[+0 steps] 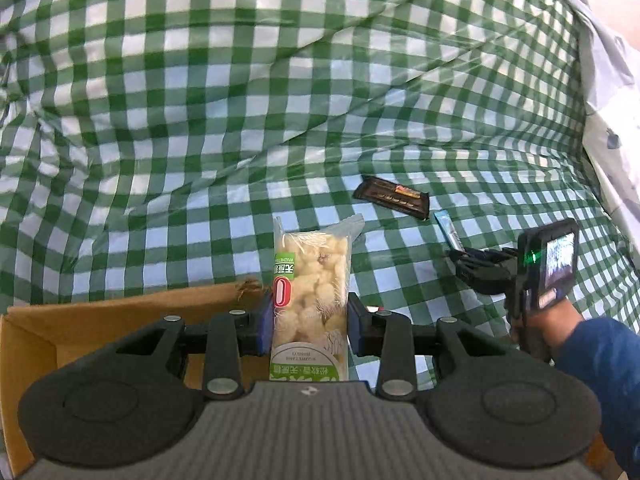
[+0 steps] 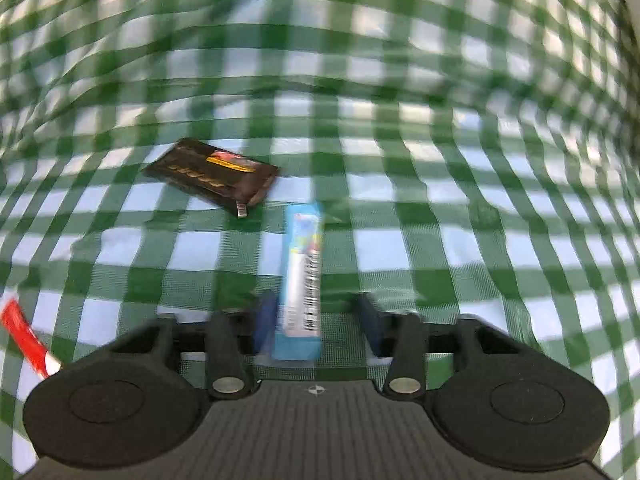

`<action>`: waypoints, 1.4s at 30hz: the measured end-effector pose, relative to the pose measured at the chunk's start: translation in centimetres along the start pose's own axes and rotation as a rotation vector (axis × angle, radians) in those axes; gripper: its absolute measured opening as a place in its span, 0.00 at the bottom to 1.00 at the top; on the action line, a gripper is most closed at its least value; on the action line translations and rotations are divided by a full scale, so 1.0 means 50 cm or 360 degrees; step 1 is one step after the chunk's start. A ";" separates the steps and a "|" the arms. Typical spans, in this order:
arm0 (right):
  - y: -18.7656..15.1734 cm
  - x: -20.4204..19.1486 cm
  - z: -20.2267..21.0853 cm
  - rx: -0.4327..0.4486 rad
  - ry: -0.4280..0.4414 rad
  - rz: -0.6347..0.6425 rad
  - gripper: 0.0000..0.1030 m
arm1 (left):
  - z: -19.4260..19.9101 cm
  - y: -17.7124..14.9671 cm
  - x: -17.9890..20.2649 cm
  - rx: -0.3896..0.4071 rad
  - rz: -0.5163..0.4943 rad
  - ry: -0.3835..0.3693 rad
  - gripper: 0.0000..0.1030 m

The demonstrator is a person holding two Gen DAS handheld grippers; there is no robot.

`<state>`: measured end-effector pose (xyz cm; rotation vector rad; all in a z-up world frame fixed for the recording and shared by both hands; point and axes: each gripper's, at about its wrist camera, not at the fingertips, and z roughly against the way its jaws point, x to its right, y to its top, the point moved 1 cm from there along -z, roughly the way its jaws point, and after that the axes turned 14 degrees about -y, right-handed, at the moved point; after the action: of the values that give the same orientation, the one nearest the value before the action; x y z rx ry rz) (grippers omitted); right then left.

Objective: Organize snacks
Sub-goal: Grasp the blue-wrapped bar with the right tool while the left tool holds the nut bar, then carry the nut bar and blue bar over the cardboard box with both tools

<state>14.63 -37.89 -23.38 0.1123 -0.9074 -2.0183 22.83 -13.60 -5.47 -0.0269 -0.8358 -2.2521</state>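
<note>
My left gripper (image 1: 310, 320) is shut on a clear pack of pale puffed snacks (image 1: 310, 288) with a green label, held upright over the right end of a cardboard box (image 1: 120, 316). In the blurred right wrist view, a light blue snack bar (image 2: 301, 276) stands between the fingers of my right gripper (image 2: 316, 320); it rests against the left finger, with a gap to the right finger. A dark brown chocolate bar (image 2: 212, 178) lies on the cloth ahead to the left, and it also shows in the left wrist view (image 1: 392, 198). The right gripper with the blue bar (image 1: 450, 232) is at right there.
A green and white checked cloth (image 1: 240, 120) covers the surface, with folds rising at the back. A white patterned fabric (image 1: 612, 120) lies at the far right. A red and white wrapper (image 2: 24, 340) shows at the left edge of the right wrist view.
</note>
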 end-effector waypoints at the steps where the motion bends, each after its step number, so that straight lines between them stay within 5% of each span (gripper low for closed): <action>1: -0.007 -0.010 0.013 0.0005 -0.0007 0.0049 0.16 | 0.002 -0.004 -0.001 -0.0006 0.0013 -0.0003 0.39; 6: -0.052 0.020 0.161 0.0125 0.0044 -0.0054 0.15 | 0.060 -0.035 0.004 0.0030 0.0059 0.0019 0.39; 12: -0.122 0.040 0.436 0.0320 0.0218 -0.0180 0.15 | 0.187 -0.116 0.024 0.0074 0.0079 0.0108 0.39; 24: -0.224 -0.139 0.835 0.0394 0.0655 -0.0146 0.15 | 0.412 -0.332 0.003 0.0099 0.0170 0.0254 0.39; 31: -0.251 -0.200 0.946 0.0437 0.0673 -0.0026 0.15 | 0.501 -0.408 -0.024 0.0194 0.0202 0.0254 0.39; 42: -0.261 -0.260 0.994 0.0458 0.0661 0.0125 0.15 | 0.530 -0.436 -0.073 0.0242 0.0281 0.0222 0.39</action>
<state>-6.61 4.02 1.15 0.6210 -0.9074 -1.6925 5.88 15.42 2.32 0.1215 -0.8906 -1.9963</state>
